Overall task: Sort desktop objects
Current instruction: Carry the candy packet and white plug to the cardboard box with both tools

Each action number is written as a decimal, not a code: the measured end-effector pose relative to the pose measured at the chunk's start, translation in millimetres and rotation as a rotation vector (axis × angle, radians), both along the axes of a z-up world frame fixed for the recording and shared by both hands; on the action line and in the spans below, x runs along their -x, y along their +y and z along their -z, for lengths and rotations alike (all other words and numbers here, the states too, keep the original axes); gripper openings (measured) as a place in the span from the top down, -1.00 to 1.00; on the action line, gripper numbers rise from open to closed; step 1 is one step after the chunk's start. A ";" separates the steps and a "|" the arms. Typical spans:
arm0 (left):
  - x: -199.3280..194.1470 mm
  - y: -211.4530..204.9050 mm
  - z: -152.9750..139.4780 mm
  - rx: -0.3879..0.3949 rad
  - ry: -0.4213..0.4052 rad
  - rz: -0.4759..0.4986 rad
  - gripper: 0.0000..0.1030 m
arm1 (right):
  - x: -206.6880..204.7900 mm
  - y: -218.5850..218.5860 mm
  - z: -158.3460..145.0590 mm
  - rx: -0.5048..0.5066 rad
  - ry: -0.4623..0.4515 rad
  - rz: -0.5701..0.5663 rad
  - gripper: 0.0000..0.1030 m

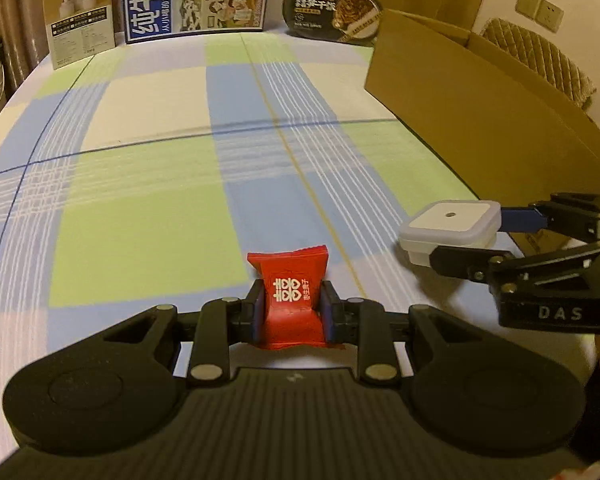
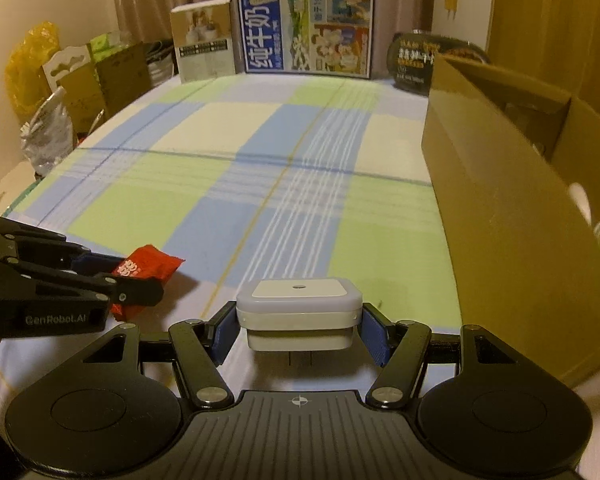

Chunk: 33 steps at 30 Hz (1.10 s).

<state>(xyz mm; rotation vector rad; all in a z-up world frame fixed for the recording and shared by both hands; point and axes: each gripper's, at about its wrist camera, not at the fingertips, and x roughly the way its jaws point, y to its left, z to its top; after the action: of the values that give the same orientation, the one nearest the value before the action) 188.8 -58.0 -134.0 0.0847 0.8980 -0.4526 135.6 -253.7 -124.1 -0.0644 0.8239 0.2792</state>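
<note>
My left gripper (image 1: 293, 304) is shut on a red candy packet (image 1: 290, 300) with white characters, held above the checked tablecloth. The same packet (image 2: 148, 270) shows at the left of the right wrist view, pinched in the left gripper (image 2: 130, 280). My right gripper (image 2: 298, 328) is shut on a white square plug-in night light (image 2: 298, 308), its blue pads pressing both sides. In the left wrist view that night light (image 1: 450, 228) and the right gripper (image 1: 472, 236) hang at the right, close to the cardboard box.
An open cardboard box (image 2: 500, 208) stands along the right side of the table (image 1: 148, 200). At the far edge stand a milk carton case (image 2: 306, 26), a small beige box (image 2: 202, 42) and a dark noodle bowl (image 1: 332, 14). Bags and cartons (image 2: 60, 92) crowd the left.
</note>
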 end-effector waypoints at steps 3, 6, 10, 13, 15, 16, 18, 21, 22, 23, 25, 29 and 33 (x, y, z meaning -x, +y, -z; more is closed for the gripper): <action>1.2 -6.6 3.4 -0.038 -0.021 0.017 0.56 | -1.1 2.7 1.0 0.008 -0.007 -0.015 -0.20; -2.2 -7.7 5.1 -0.025 -0.020 0.004 0.56 | -4.3 4.8 3.2 0.021 -0.019 -0.020 -0.37; -6.1 -9.2 8.9 -0.018 -0.015 -0.002 0.56 | -9.1 5.0 9.2 0.019 -0.013 -0.024 -0.45; -8.4 -9.6 10.5 -0.013 -0.016 -0.007 0.56 | -12.9 6.6 12.6 0.014 -0.007 -0.023 -0.45; -9.2 -9.7 10.2 -0.009 -0.019 -0.011 0.56 | -15.2 6.9 14.2 0.009 -0.002 -0.023 -0.45; -9.8 -9.5 10.1 -0.007 -0.020 -0.013 0.56 | -16.1 7.0 14.7 0.008 0.000 -0.023 -0.45; -10.9 -9.5 11.1 -0.007 -0.021 -0.015 0.56 | -17.5 6.3 14.3 0.005 0.003 -0.017 -0.44; -11.6 -10.5 11.8 -0.012 -0.026 -0.016 0.56 | -17.9 5.0 13.6 0.003 0.006 -0.009 -0.27; -11.5 -11.2 12.0 -0.016 -0.029 -0.015 0.56 | -17.6 5.4 13.6 0.006 0.007 -0.011 -0.22; -11.5 -12.2 12.4 -0.021 -0.031 -0.014 0.55 | -17.2 5.6 13.8 0.010 0.007 -0.012 -0.21; -11.2 -13.8 12.9 -0.031 -0.037 -0.011 0.54 | -16.3 5.4 13.6 0.012 0.006 -0.011 -0.21; -11.0 -16.2 12.9 -0.042 -0.041 -0.014 0.54 | -14.4 3.0 11.8 0.011 -0.004 0.014 -0.20; -11.2 -17.7 10.5 -0.040 -0.038 -0.014 0.55 | -12.0 0.7 5.6 0.009 -0.033 0.027 -0.20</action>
<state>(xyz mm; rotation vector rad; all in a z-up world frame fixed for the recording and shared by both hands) 200.0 -75.7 -144.5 0.1236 0.8696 -0.4190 147.6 -253.1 -129.7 -0.0664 0.7925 0.2481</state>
